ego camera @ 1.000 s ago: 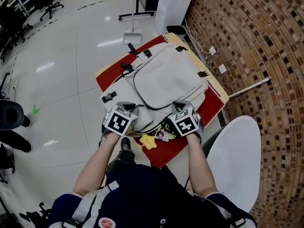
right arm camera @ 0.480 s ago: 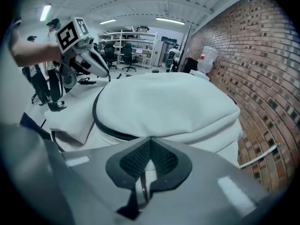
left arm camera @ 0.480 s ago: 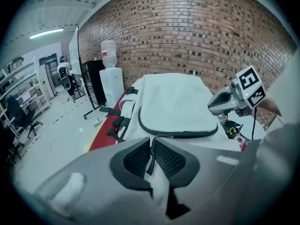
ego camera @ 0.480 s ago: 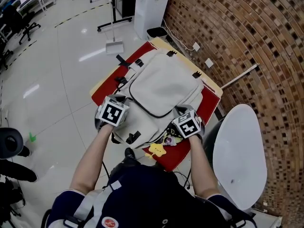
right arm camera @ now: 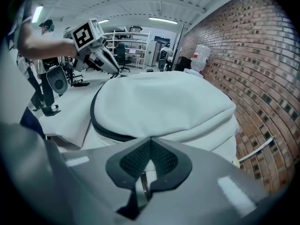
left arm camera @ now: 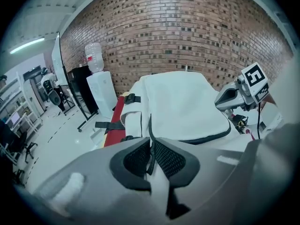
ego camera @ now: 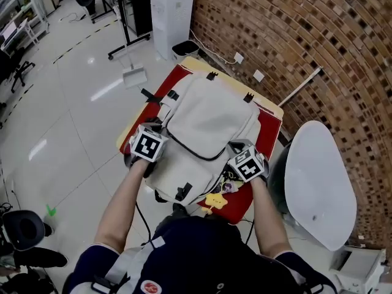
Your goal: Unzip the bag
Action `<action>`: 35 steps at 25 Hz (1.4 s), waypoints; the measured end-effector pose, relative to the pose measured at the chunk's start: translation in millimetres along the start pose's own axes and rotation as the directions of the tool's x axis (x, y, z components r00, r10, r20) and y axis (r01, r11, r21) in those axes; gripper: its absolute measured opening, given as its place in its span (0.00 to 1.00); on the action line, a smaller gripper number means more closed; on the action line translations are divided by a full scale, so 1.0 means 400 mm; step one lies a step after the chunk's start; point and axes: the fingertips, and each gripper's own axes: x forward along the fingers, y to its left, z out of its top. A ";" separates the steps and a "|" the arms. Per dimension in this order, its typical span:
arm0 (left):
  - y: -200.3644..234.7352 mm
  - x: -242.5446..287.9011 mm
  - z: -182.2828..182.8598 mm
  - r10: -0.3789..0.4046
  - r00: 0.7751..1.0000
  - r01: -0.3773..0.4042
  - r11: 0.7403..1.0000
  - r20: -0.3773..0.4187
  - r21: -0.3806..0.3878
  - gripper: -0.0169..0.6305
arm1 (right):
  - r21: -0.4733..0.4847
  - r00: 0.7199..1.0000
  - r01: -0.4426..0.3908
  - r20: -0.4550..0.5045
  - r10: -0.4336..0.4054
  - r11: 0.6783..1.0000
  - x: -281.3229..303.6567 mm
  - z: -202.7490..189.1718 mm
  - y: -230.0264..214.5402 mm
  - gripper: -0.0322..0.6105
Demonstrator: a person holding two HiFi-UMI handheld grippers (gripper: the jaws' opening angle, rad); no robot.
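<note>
A pale grey backpack (ego camera: 208, 118) lies flat on a red mat (ego camera: 267, 126), its dark zip line (ego camera: 196, 155) curving round the front panel. At the bag's left side my left gripper (ego camera: 158, 133) is shut on a thin dark zip pull (left arm camera: 150, 159), pinched between its mesh pads (left arm camera: 174, 159). My right gripper (ego camera: 236, 147) sits at the bag's near right corner. It is shut on a fold of the bag's white fabric (right arm camera: 146, 165), with a small metal ring (right arm camera: 145, 188) showing just behind the pads. Each gripper shows in the other's view: the right gripper (left arm camera: 228, 96) and the left gripper (right arm camera: 111, 68).
A yellow star charm (ego camera: 214, 199) and small trinkets hang off the bag's near end, beside a black buckle (ego camera: 184, 192). A white chair (ego camera: 318, 176) stands to the right and a brick wall (ego camera: 318, 35) behind. A white dispenser (ego camera: 173, 11) and a dustpan (ego camera: 135, 76) are on the floor beyond.
My left gripper has moved away from the near end and up along the bag's left side, still shut. The right gripper has stayed at the near right corner. The head view has shifted.
</note>
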 end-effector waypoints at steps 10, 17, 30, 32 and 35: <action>0.063 0.028 -0.016 -0.017 1.000 0.017 1.000 -0.010 0.015 0.07 | 0.014 1.000 0.009 -0.012 -0.009 1.000 0.007 -0.008 -0.006 0.06; 0.105 0.065 0.033 0.005 1.000 -0.006 0.998 0.031 0.055 0.07 | 0.024 1.000 0.014 -0.028 -0.013 1.000 0.010 -0.012 -0.010 0.06; 0.100 0.125 0.128 0.000 0.995 -0.012 0.993 0.102 0.118 0.07 | 0.027 1.000 0.018 -0.010 -0.017 0.999 0.012 -0.012 -0.014 0.05; 0.098 0.114 0.120 0.005 0.995 -0.015 0.995 0.102 0.098 0.08 | 0.027 1.000 0.016 -0.003 -0.016 1.000 0.008 -0.012 -0.015 0.06; 0.095 0.096 0.110 0.019 0.994 -0.026 0.997 0.111 0.066 0.11 | 0.042 1.000 0.013 0.008 -0.014 0.999 -0.002 -0.005 -0.014 0.06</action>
